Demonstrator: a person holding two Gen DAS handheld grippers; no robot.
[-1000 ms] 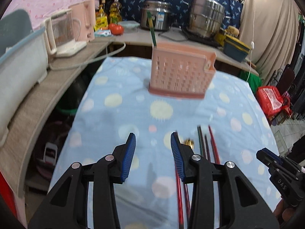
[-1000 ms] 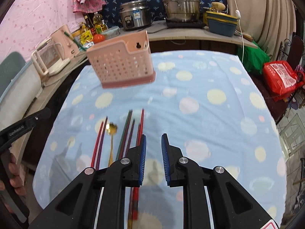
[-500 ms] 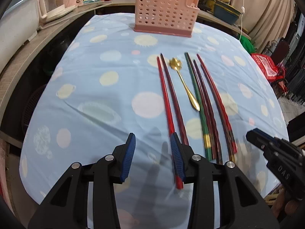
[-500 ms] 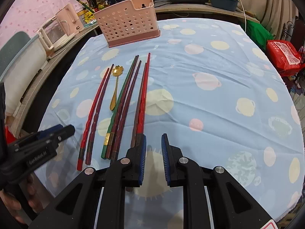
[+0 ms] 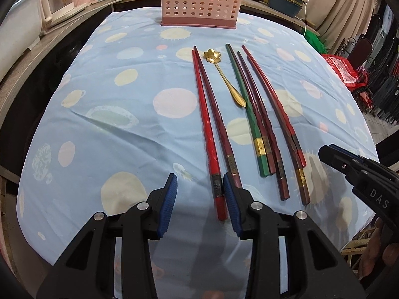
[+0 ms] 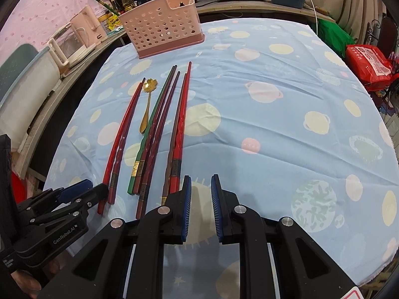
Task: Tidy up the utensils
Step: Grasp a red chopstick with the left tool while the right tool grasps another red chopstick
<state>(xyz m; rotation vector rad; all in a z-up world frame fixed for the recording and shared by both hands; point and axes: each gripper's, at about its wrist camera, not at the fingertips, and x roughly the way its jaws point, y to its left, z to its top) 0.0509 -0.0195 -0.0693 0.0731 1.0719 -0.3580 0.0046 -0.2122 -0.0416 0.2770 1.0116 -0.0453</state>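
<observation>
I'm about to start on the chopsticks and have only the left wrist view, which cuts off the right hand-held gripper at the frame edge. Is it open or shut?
Observer: The right hand-held gripper is open, with a narrow gap and nothing between its fingers.
Operator: Where are its tips relative to the chopsticks?
Observer: Just right of the near ends of the rightmost chopstick pair, over the tablecloth.
Operator: My view crops the basket's top. Anything in there?
Observer: The pink basket has an open top, and no utensil shows above its rim.
</observation>
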